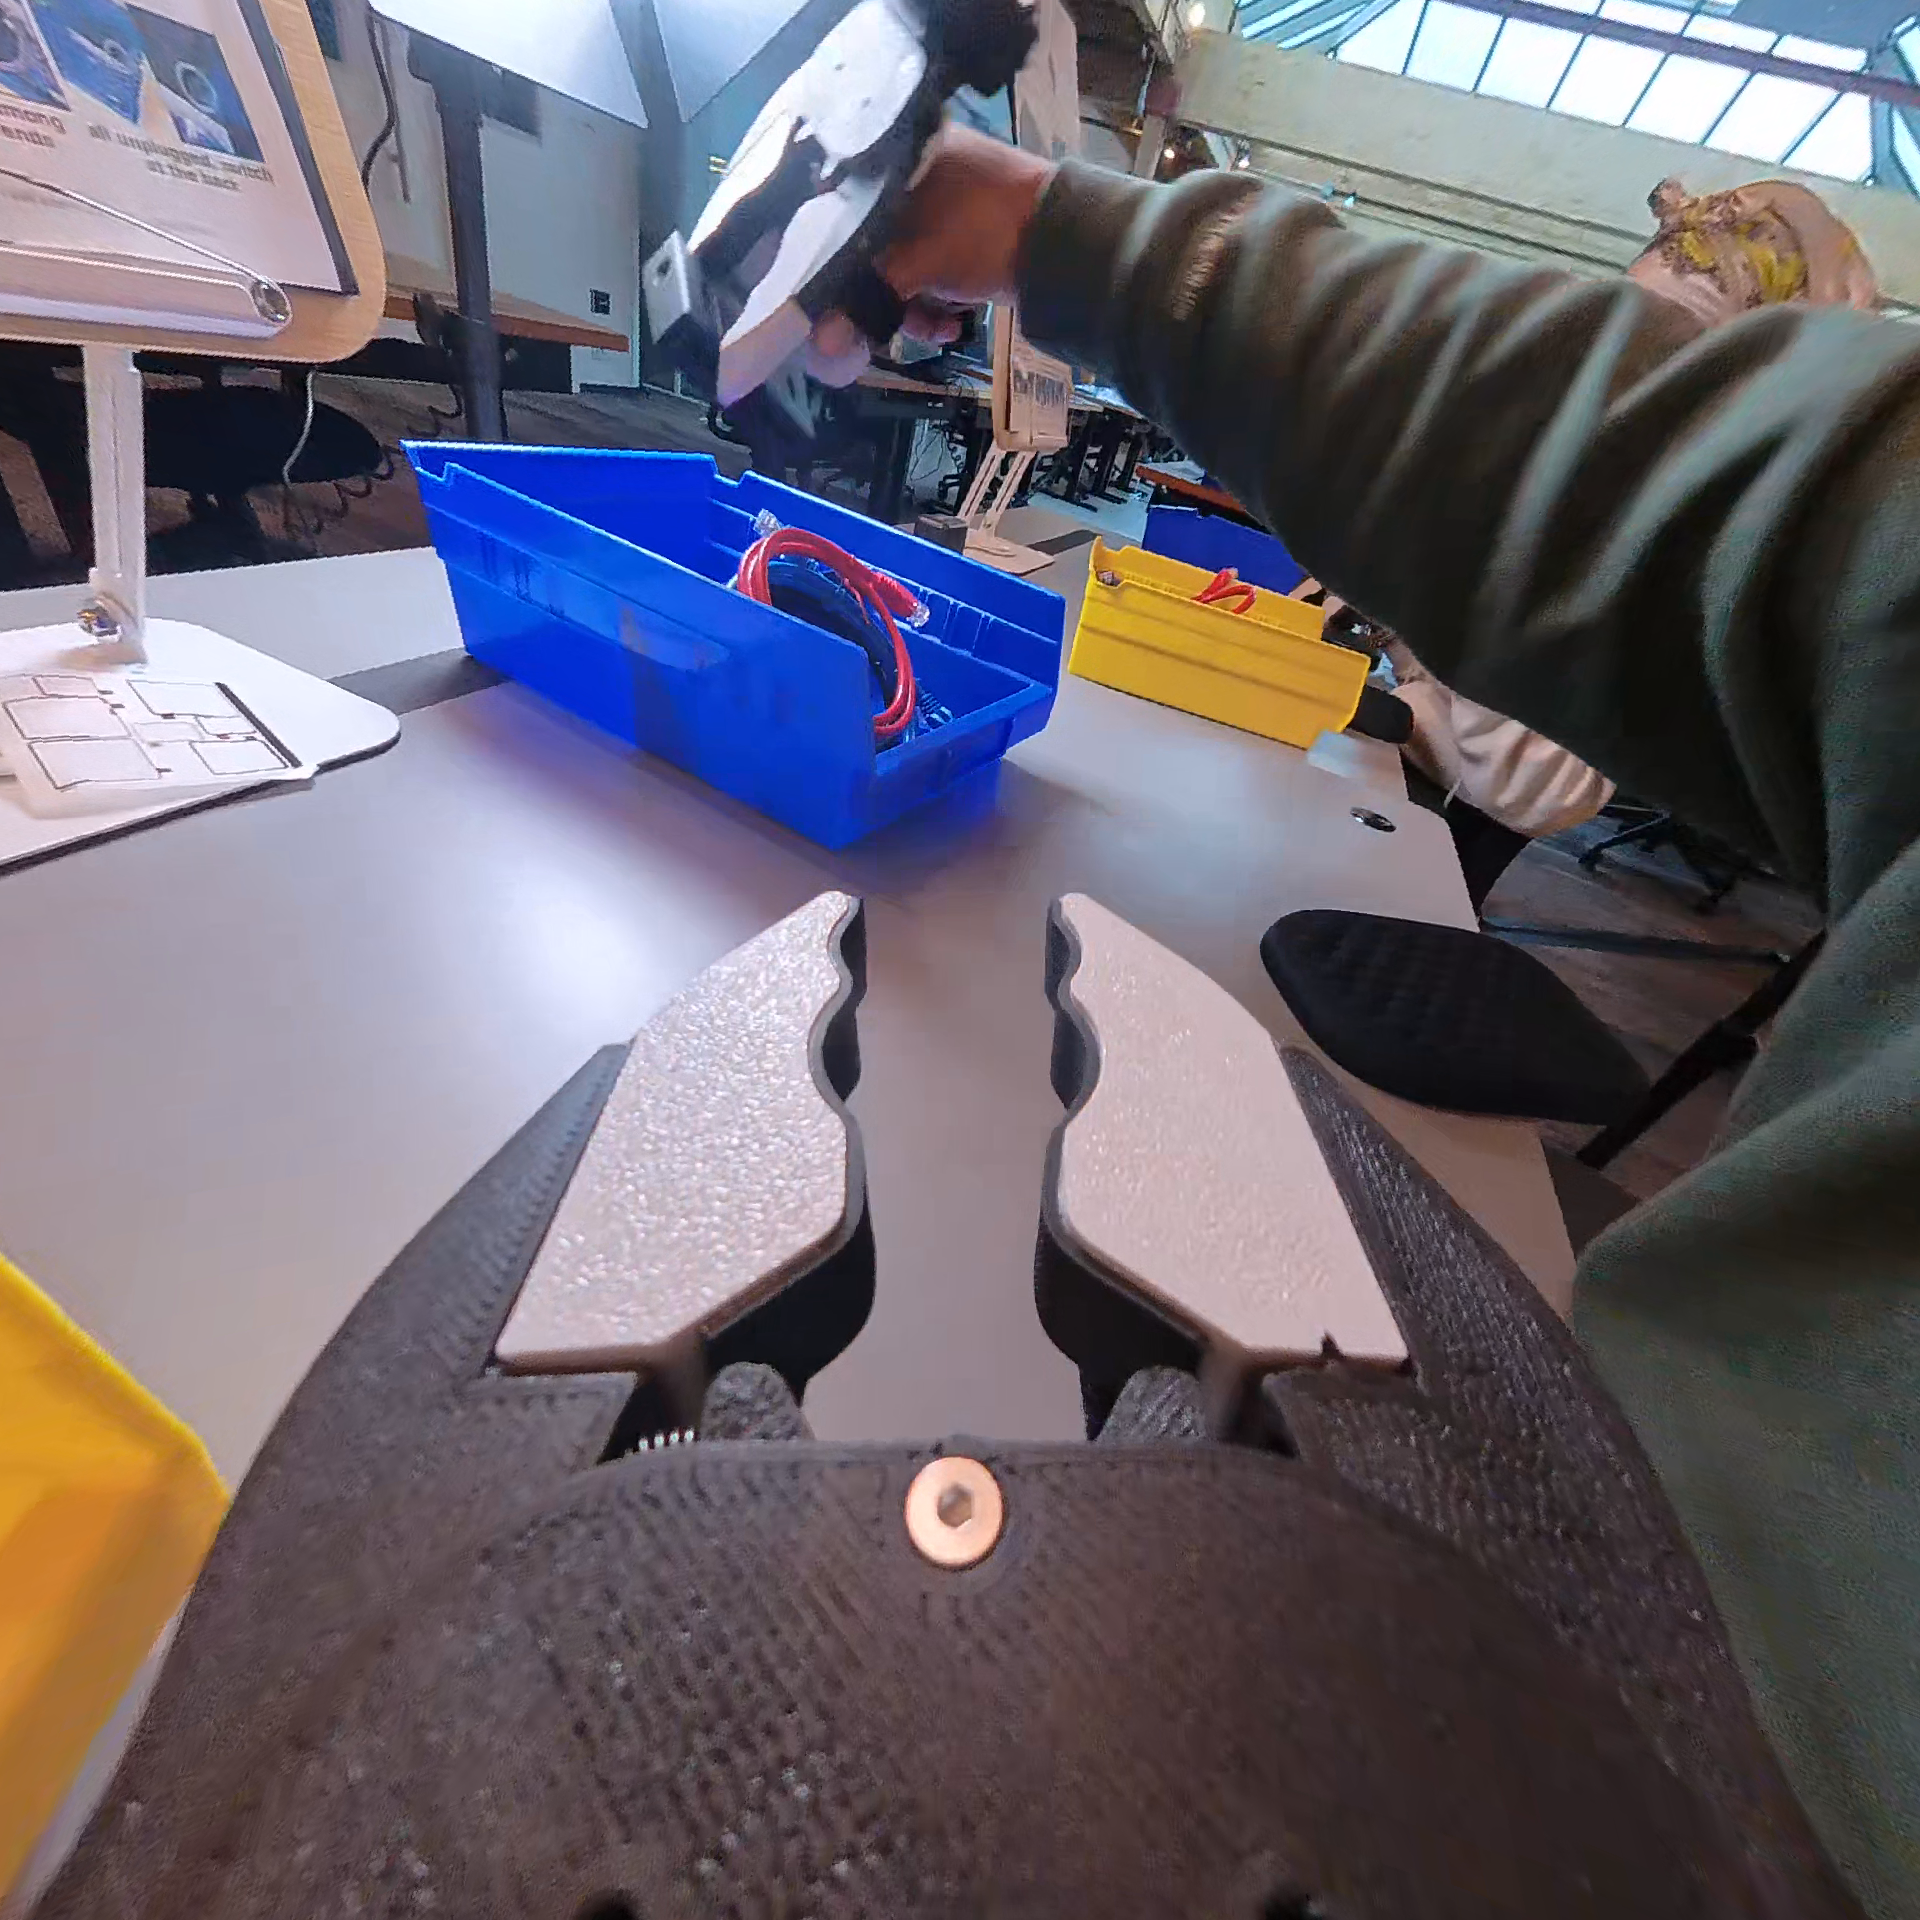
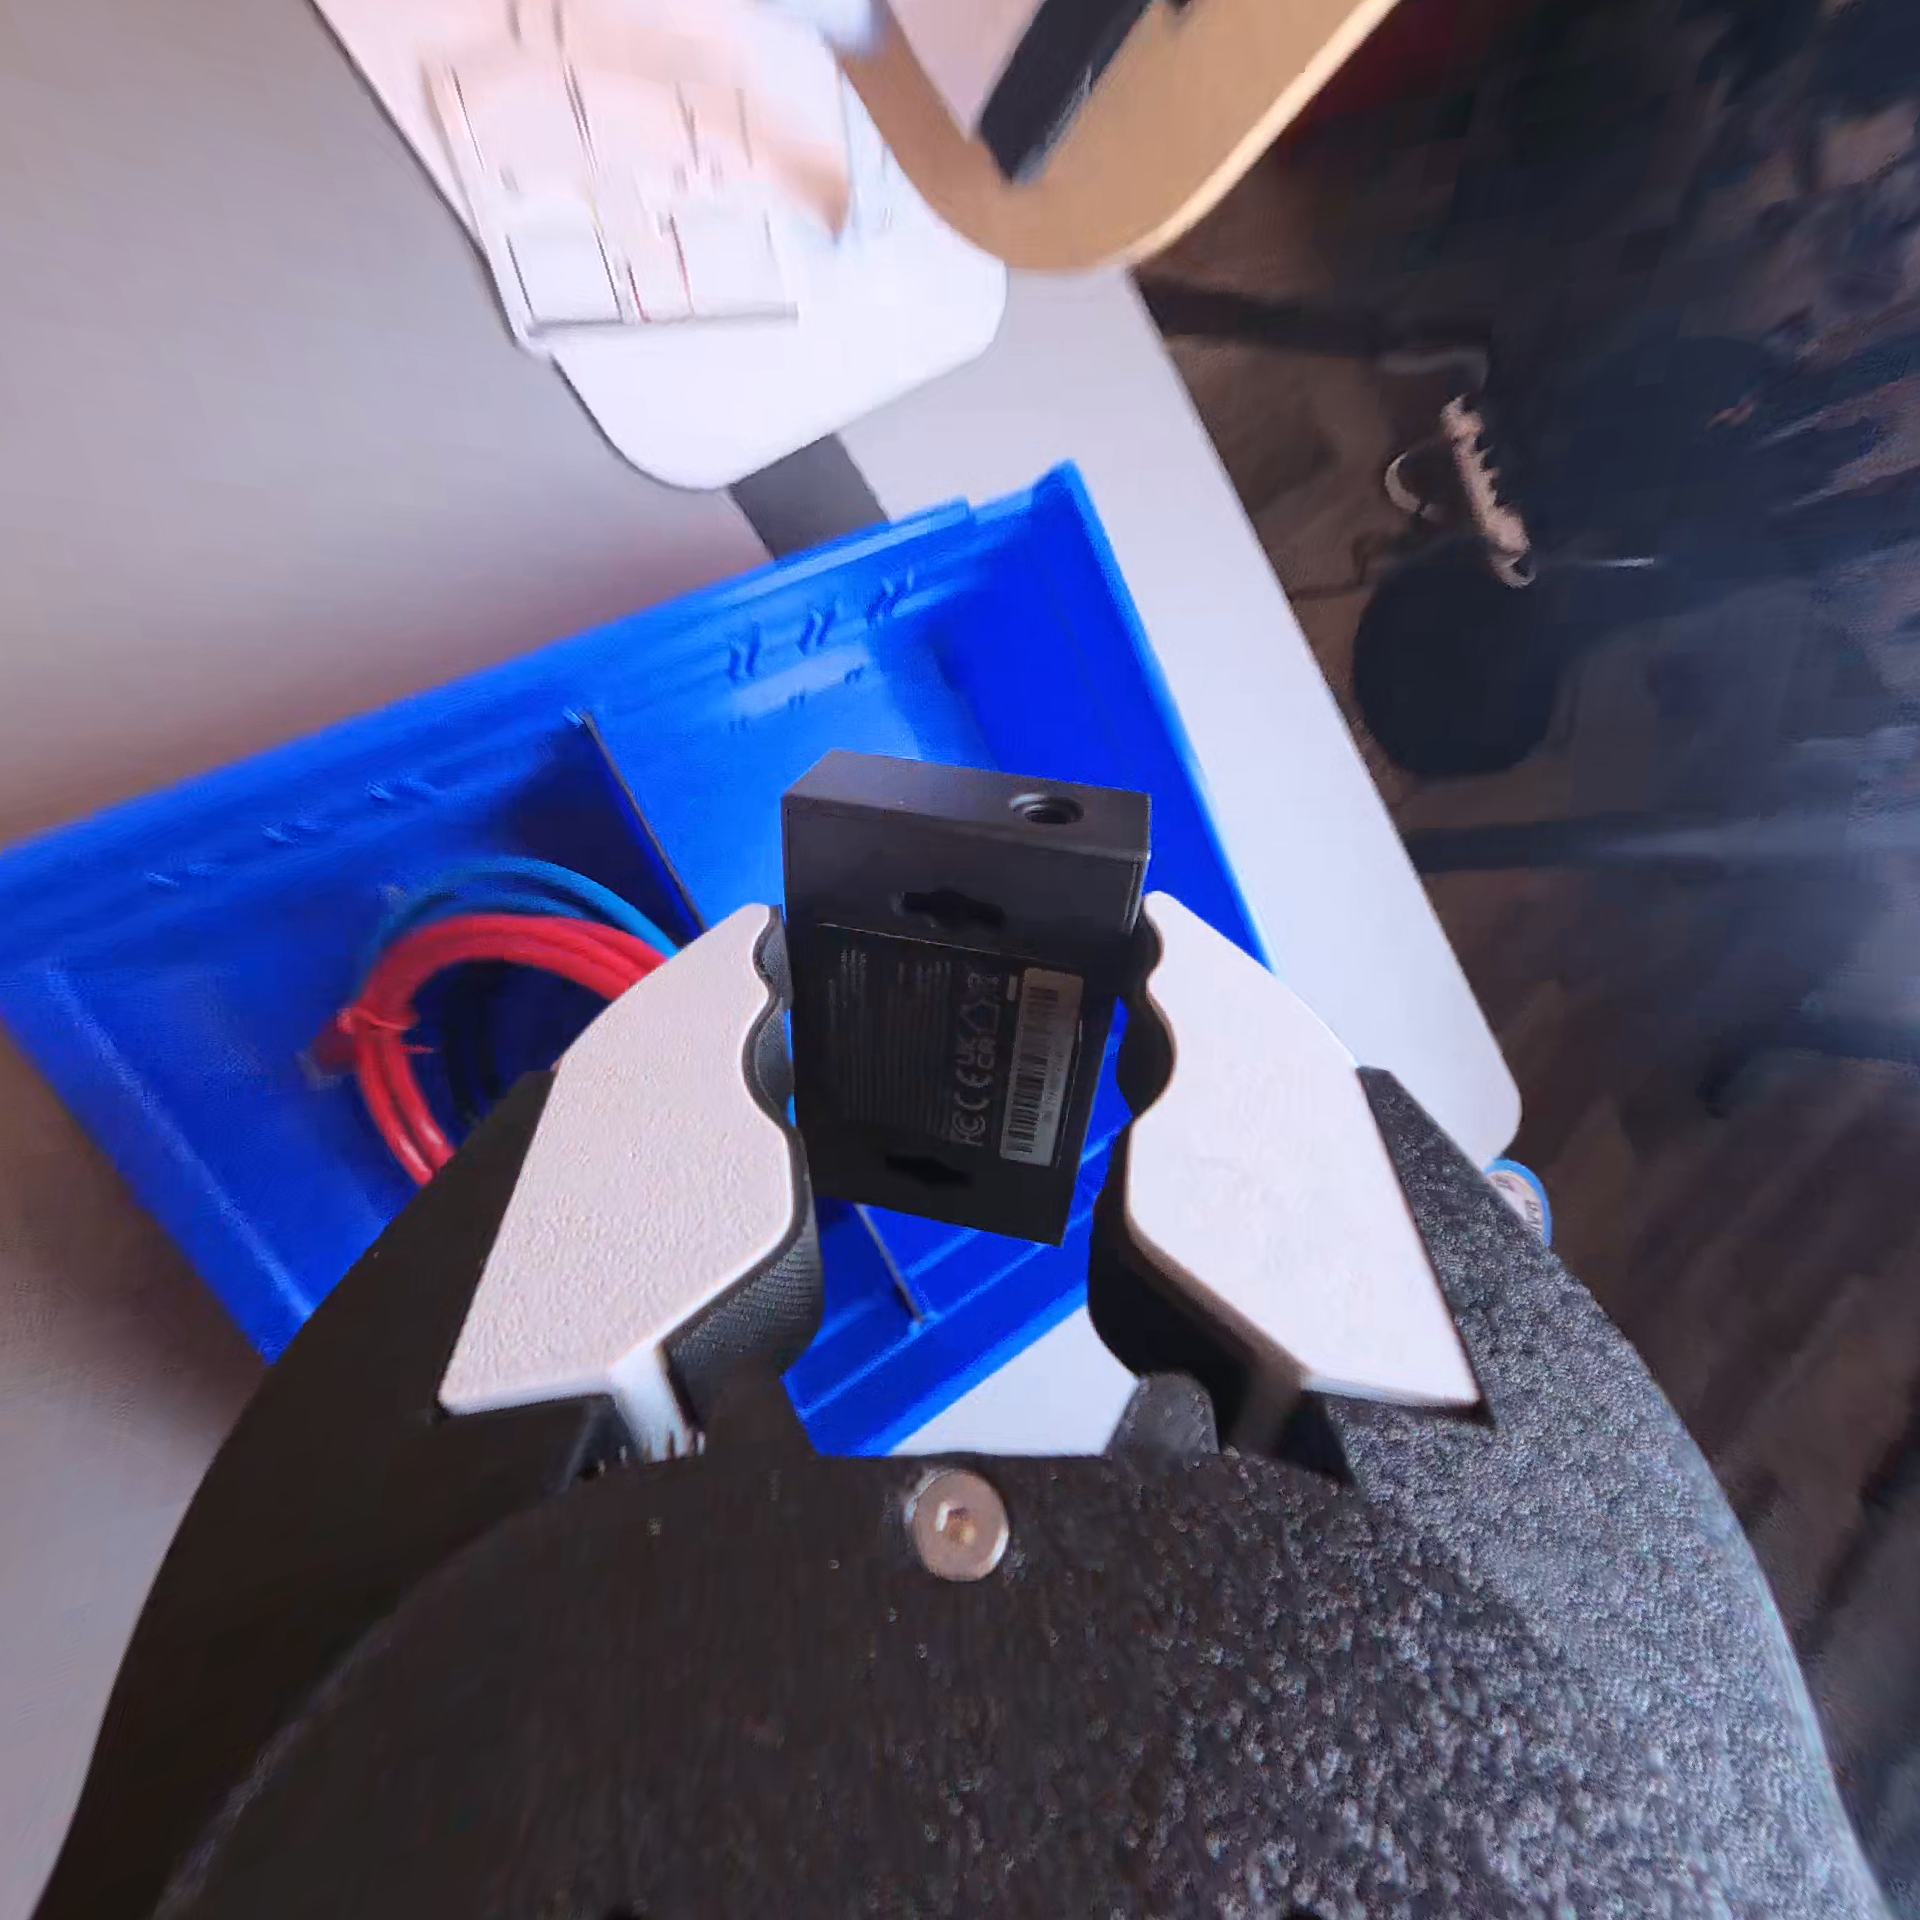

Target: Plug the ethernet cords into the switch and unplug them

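My right gripper (image 2: 961,920) is shut on a small black switch (image 2: 956,1029) and holds it in the air above the blue bin (image 2: 883,644). A coiled red ethernet cord (image 2: 488,966) and a blue cord (image 2: 499,894) lie in that bin. In the left wrist view the right gripper (image 1: 727,322) hangs above the blue bin (image 1: 675,644), with the switch (image 1: 670,281) showing at its tips and the red cord (image 1: 831,582) below. My left gripper (image 1: 956,925) is open and empty, low over the grey table, short of the bin.
A clipboard stand (image 1: 156,156) on a white base (image 1: 208,686) is at the left. One yellow bin (image 1: 1216,655) sits behind right, another (image 1: 73,1455) at my near left. A person's green sleeve (image 1: 1507,520) crosses the right side. A black chair (image 1: 1444,1008) is by the table edge. There is about 40 centimetres between the tips of the two grippers.
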`<action>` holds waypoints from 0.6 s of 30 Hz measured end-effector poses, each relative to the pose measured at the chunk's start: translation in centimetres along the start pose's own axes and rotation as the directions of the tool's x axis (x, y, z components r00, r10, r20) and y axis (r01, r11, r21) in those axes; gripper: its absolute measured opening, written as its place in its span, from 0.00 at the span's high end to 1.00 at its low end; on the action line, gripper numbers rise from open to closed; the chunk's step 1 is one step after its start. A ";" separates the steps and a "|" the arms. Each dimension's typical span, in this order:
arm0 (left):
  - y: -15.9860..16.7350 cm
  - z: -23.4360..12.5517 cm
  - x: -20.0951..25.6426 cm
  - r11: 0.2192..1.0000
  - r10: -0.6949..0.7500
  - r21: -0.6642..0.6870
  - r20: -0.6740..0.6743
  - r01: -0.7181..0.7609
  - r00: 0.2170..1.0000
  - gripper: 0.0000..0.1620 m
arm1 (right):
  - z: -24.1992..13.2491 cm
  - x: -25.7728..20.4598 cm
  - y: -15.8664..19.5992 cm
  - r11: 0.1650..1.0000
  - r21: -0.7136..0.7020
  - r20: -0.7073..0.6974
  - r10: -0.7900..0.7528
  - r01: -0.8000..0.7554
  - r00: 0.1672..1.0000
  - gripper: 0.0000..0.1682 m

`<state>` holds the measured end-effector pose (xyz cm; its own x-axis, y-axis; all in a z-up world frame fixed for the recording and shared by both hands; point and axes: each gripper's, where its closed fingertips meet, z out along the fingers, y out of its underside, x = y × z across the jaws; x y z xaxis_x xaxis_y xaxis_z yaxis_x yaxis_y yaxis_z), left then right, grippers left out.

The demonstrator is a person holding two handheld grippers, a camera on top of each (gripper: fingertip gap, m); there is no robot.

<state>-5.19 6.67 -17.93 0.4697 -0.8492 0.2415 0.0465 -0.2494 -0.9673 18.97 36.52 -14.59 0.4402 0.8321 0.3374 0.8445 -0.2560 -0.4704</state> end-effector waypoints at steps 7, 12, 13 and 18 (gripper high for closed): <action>-0.1 -0.6 -0.7 0.998 0.069 -0.003 0.022 -0.069 0.997 0.79 | 9.4 0.6 4.2 0.962 -0.217 0.189 -0.125 0.165 0.974 0.63; 0.3 -0.6 -1.6 0.993 0.113 -0.031 0.062 -0.112 0.992 0.75 | 12.5 -0.1 4.8 0.959 -0.254 0.290 -0.047 0.124 0.956 0.63; 0.3 -0.6 -1.8 0.992 0.121 -0.038 0.071 -0.118 0.990 0.74 | 12.8 -0.1 4.9 0.960 -0.257 0.293 -0.030 0.109 0.956 0.63; -0.6 -1.5 -2.2 0.984 0.175 -0.044 0.106 -0.171 0.979 0.71 | 11.0 1.0 3.9 0.975 -0.212 0.199 -0.026 0.069 0.980 0.59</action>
<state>-7.56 7.98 -17.80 0.5613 -0.8255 0.0592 -0.0730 -0.1207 -0.9900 19.35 41.76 -25.09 0.3484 0.9199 0.1801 0.9184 -0.2965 -0.2621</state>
